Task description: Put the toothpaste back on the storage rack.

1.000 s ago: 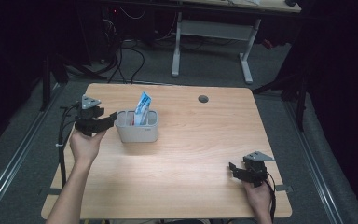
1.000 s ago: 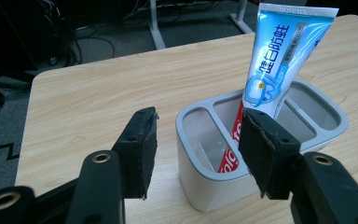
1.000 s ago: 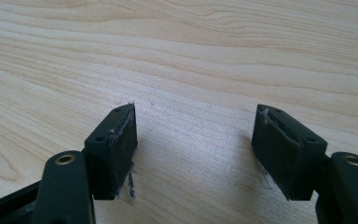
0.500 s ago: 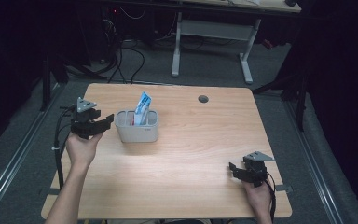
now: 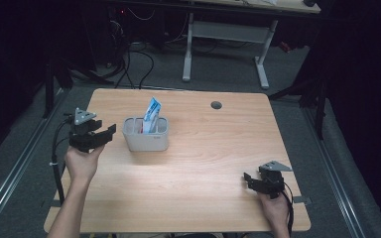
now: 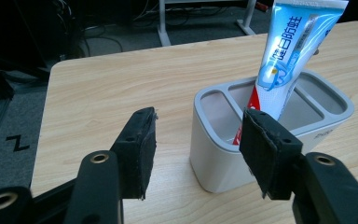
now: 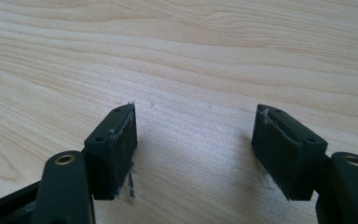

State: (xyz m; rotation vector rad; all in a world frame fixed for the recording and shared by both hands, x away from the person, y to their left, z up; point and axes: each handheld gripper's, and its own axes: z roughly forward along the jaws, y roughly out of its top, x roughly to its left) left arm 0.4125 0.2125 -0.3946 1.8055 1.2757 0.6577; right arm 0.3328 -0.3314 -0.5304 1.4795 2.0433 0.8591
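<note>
step: toothpaste tube (image 6: pixel 286 56) judged set in holder (image 6: pixel 223 154), just ahead of left tool (image 5: pixel 99 136) | both tools spread, nothing held | next: withdrawal called for

We see a light wooden table (image 5: pixel 193 198) with a round dark cable hole (image 5: pixel 216 105) filling the centre of the frame. Around it lies grey carpeted floor (image 5: pixel 218 82), dim and shadowed. At the top stands a second desk on white metal legs (image 5: pixel 262 64), with black cables (image 5: pixel 129 59) tangled at upper left.
</note>
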